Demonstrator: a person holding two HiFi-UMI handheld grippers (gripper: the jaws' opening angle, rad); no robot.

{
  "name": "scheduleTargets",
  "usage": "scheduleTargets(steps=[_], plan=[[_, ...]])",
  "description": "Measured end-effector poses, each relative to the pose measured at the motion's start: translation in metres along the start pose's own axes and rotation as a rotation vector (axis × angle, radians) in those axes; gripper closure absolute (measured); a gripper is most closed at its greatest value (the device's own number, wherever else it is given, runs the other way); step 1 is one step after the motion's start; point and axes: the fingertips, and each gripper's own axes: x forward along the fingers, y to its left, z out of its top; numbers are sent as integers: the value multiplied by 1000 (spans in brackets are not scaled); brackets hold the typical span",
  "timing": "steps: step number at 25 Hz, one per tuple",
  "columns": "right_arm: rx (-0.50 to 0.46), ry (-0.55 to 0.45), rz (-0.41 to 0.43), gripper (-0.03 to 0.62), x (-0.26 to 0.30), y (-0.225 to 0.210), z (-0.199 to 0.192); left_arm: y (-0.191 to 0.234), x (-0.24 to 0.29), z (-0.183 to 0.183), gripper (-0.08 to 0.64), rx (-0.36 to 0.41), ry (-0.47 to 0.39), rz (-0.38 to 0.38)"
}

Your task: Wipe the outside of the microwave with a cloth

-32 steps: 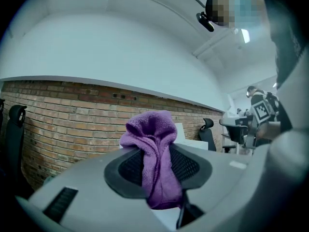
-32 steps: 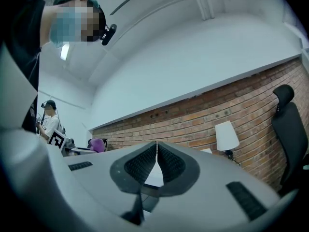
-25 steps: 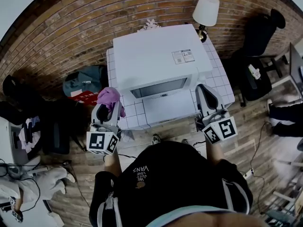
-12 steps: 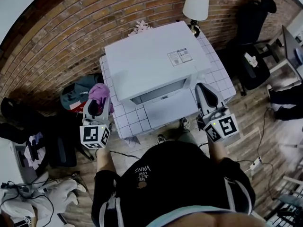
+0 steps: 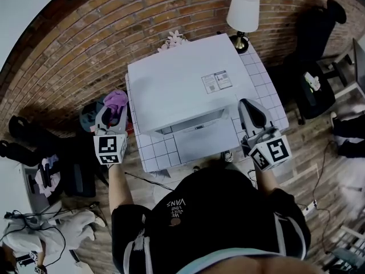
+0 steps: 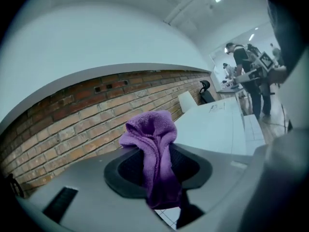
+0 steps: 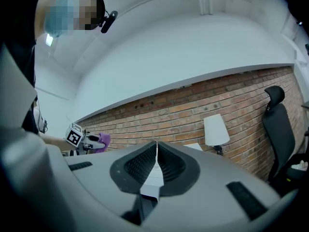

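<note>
A white microwave [image 5: 182,84] stands on a white tiled table [image 5: 268,90], its door facing me. My left gripper [image 5: 112,112] hangs off the microwave's left side, shut on a purple cloth [image 5: 116,100]; the cloth [image 6: 154,153] bunches up between the jaws in the left gripper view, with the microwave's top [image 6: 217,124] to its right. My right gripper [image 5: 251,111] is at the microwave's front right corner, jaws pressed together with nothing in them [image 7: 155,166]. The right gripper view also catches the left gripper [image 7: 89,140] with the cloth [image 7: 103,139].
A white lamp [image 5: 243,11] stands at the table's back right corner before the brick wall [image 5: 85,44]. A black office chair [image 5: 316,44] is at the right. Bags and clothes [image 5: 51,158] lie on the wooden floor at the left. Cables [image 5: 68,238] trail over the floor.
The left gripper with the cloth has moved from the table's front left edge out and back along the microwave's left side. The right gripper has barely shifted.
</note>
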Motion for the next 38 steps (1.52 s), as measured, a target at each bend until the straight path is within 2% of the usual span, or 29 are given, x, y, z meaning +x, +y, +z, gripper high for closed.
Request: scheduleTargets(steps=[3, 11, 16, 21, 24, 30, 35, 38], plan=[[12, -2, 9, 588, 6, -13, 0, 6, 23, 3, 419, 77, 51, -18], [59, -2, -4, 588, 13, -51, -5, 19, 80, -3, 419, 200, 211, -68], [74, 2, -17, 588, 13, -71, -8, 32, 119, -16, 419, 302, 297, -90], [76, 13, -35, 588, 13, -91, -8, 29, 152, -32, 419, 421, 431, -163], [74, 22, -45, 588, 12, -102, -9, 22, 165, -28, 419, 501, 483, -207], [75, 36, -35, 588, 16, -115, -12, -7, 193, -5, 419, 613, 528, -314], [78, 37, -18, 588, 20, -125, -12, -59, 227, 28, 419, 698, 504, -420], [77, 31, -21, 588, 20, -133, -10, -94, 249, 52, 419, 781, 478, -475]])
